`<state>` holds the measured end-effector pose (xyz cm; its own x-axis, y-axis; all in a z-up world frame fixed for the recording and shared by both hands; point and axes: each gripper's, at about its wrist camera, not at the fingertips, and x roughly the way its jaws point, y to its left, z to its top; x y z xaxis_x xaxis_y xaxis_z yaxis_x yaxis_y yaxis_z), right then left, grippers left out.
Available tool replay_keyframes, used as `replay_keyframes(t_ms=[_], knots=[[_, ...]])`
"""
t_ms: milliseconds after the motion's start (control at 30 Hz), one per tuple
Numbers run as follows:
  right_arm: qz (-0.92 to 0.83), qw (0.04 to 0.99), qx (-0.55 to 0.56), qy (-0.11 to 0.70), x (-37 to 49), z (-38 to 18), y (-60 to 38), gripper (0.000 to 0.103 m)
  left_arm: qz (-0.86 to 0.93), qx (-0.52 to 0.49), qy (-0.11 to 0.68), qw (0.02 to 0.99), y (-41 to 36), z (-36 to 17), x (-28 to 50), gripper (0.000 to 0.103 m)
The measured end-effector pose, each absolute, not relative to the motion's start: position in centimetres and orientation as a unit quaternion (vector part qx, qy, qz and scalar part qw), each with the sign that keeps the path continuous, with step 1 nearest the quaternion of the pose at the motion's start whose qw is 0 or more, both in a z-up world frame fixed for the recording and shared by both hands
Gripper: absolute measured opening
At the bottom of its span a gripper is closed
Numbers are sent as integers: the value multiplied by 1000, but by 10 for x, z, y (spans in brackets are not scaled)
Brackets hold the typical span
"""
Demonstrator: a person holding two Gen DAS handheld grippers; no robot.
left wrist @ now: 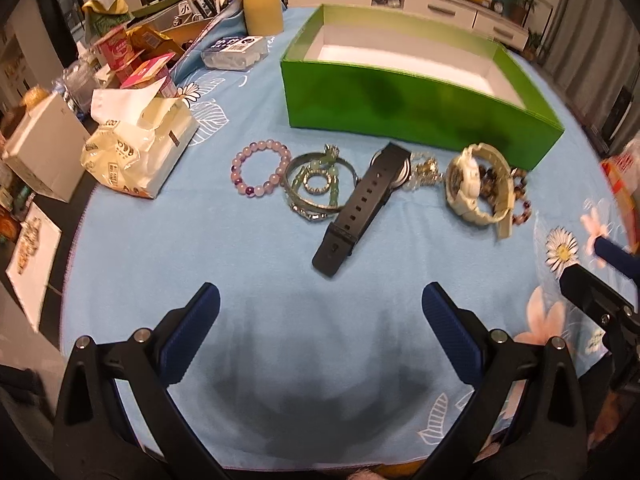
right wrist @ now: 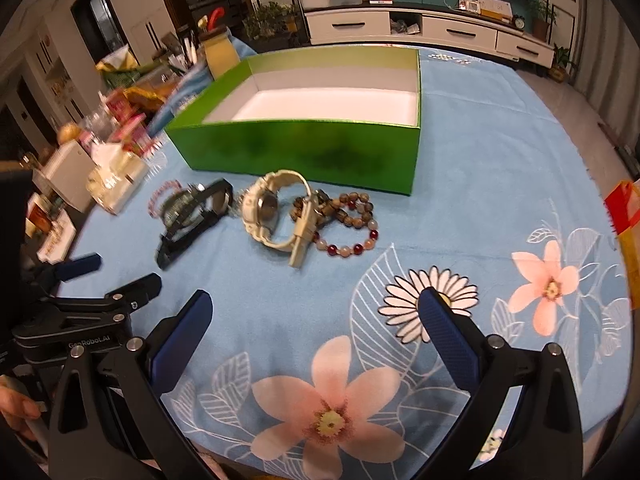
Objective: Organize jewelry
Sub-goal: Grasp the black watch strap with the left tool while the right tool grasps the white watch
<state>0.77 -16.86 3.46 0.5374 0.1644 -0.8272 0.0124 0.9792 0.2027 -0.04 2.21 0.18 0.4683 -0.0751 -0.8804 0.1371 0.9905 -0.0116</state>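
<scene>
On the left edge of the blue flower-printed tablecloth [left wrist: 152,264] sits a torn pale tissue pack [left wrist: 136,152], with snack boxes and bottles crowding behind it; none of that belongs to your job.

Your jewellery lies in a row along the middle of the cloth, just in front of the open green cardboard box with a white lining [left wrist: 420,116]. The box looks empty, so I judge nothing is sorted yet.

- Leftmost is the lilac beaded bracelet [left wrist: 261,168], lying flat and apart from its neighbours.
- Beside it, the silver bangles and green bead pieces [left wrist: 318,184] are stacked in a tangle, so they would need separating.
- Next comes the black watch with a long perforated strap [left wrist: 356,208], its strap pointing back toward you; it rests against a small glittery chain [left wrist: 426,172].
- Then the cream chunky watch [right wrist: 272,212] stands on its side, its strap lying over the brown and red bead bracelet [right wrist: 348,224], which sits nearest the box's right corner.

Your left gripper [left wrist: 320,312] hovers low over bare cloth with its blue pads spread wide, holding nothing, aimed at the black strap. Your right gripper [right wrist: 316,316] is likewise spread and empty, over the printed daisy, facing the cream watch.
</scene>
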Motion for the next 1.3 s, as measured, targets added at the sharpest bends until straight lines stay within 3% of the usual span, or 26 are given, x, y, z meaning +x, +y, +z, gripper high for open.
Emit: replay_keyframes(t_ms=[333,433,567,667,800,867,1133,1233,1300], knots=[[94,878,141,449,11,30,-175,102,-102,-24,465,879,50,3,2,101],[102,877,144,447,15,26,-174,99,-129,-22,457,880,46,0,4,92],[108,875,144,448,20,22,-171,83,-156,-10,459,875,36,-10,9,70],[109,873,148,452,26,17,-170,73,-170,-1,464,870,27,-16,15,61],[100,872,154,453,36,14,-173,63,-183,7,459,870,21,-18,22,60],[98,872,153,455,40,13,-174,58,-186,7,459,869,20,-19,26,54],[94,873,148,455,56,7,-172,49,-193,19,462,866,16,-24,41,50],[86,870,147,462,63,3,-172,42,-200,24,463,863,14,-25,42,35],[82,867,148,468,66,-1,-173,36,-201,26,464,862,13,-25,43,32]])
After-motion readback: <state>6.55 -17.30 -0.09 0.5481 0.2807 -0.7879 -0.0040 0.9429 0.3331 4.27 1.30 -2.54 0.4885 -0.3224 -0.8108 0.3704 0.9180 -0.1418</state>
